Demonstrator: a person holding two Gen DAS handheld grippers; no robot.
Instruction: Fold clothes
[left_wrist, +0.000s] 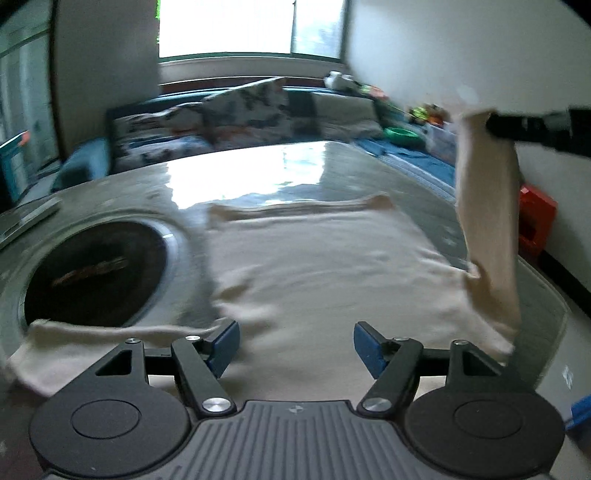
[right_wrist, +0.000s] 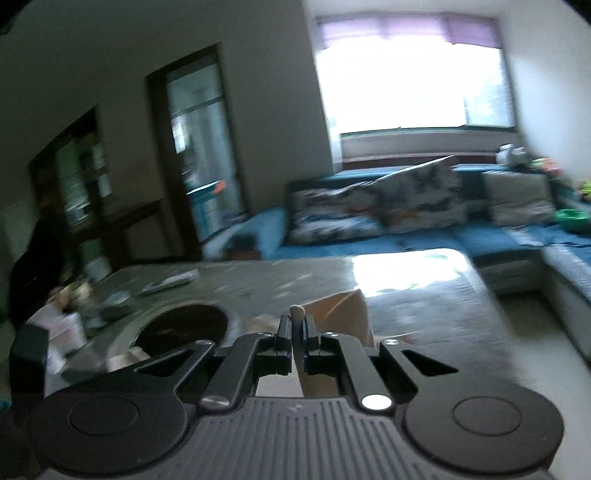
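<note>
The left gripper (left_wrist: 293, 345) is released, its blue pads (left_wrist: 223, 345) wide apart just above the near part of a cream garment (left_wrist: 325, 258), gripping nothing. The garment lies spread flat on a grey table (left_wrist: 122, 192), its far hem near the bright glare in the table's middle. Its near left corner stretches out past the left pad, beside a dark round recess (left_wrist: 96, 273) sunk into the table.

The right gripper (right_wrist: 296, 334) is clenched on the garment's right edge: a nub of cloth (right_wrist: 296, 312) pokes up between the closed jaws. In the left view that edge hangs as a strip (left_wrist: 487, 221) from the raised gripper (left_wrist: 532, 127) at far right down to the table, with the strip's lower end near the right pad.

A remote (right_wrist: 170, 282) and small clutter (right_wrist: 70, 314) sit on the table's far left. Beyond the table stand a blue sofa (right_wrist: 491, 236) with patterned cushions (right_wrist: 373, 206), a green bowl (right_wrist: 572, 218) and a window (right_wrist: 406, 74). A red box (left_wrist: 535, 218) sits on the floor at right
</note>
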